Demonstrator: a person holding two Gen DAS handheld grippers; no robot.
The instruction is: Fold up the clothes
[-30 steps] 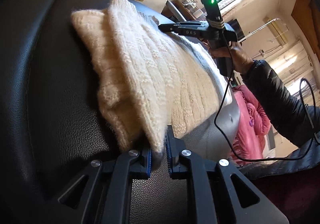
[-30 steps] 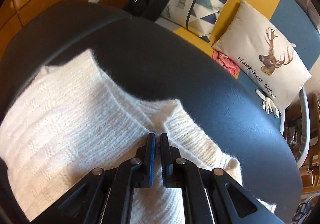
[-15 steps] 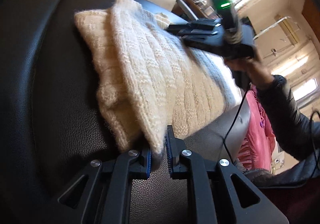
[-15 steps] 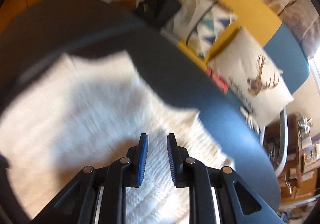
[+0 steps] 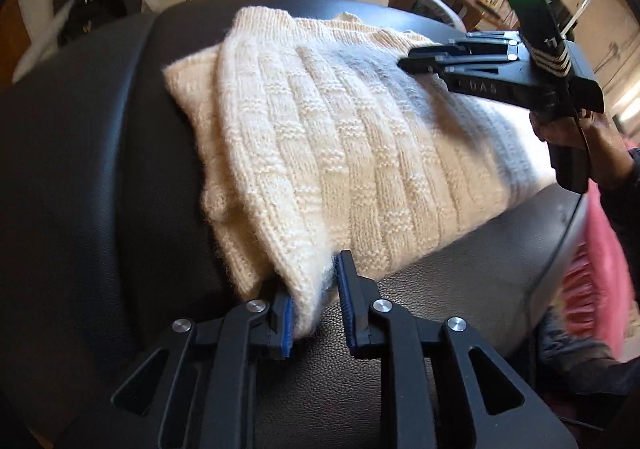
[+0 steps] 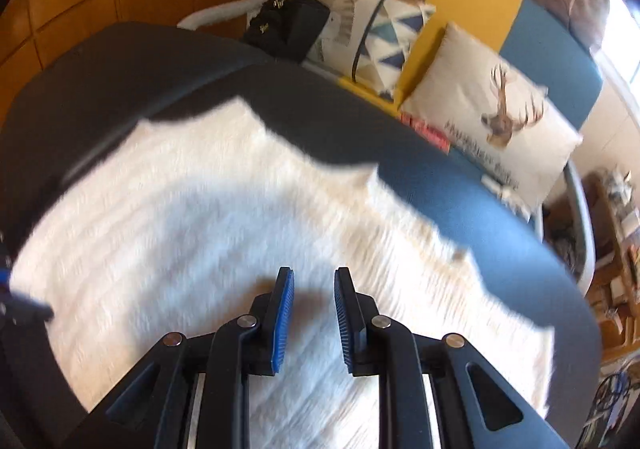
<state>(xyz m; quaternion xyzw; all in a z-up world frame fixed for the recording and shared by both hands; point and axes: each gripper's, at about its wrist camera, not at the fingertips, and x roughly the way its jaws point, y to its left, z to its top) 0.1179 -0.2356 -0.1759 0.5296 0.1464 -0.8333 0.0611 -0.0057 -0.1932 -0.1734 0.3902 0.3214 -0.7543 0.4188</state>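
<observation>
Fold laid down, release under way. The cream knit sweater (image 5: 340,145) lies doubled on the black leather surface (image 5: 92,177), filling the middle of my left view.

My left gripper (image 5: 316,301), bottom centre, has just been opening: the sweater's corner sits between the jaws against the left pad, the right pad clear of it. No pinch now.

My right gripper (image 6: 314,313), bottom centre of its own view, has its jaws parted with nothing between them, hovering above the knit (image 6: 224,233).

Judgement: this fold is finished and both hands are letting go. Next move calls for drawing my left gripper back off the corner without dragging it, then picking fresh edges for another fold, or smoothing.

Left view alone shows the stacked layers at the fold's edge, and the right gripper (image 5: 416,61) from the side at upper right, above the knit. Right view alone shows the sweater's far outline against the surface, though blurred. Deer cushion (image 6: 496,129) appears in both.
</observation>
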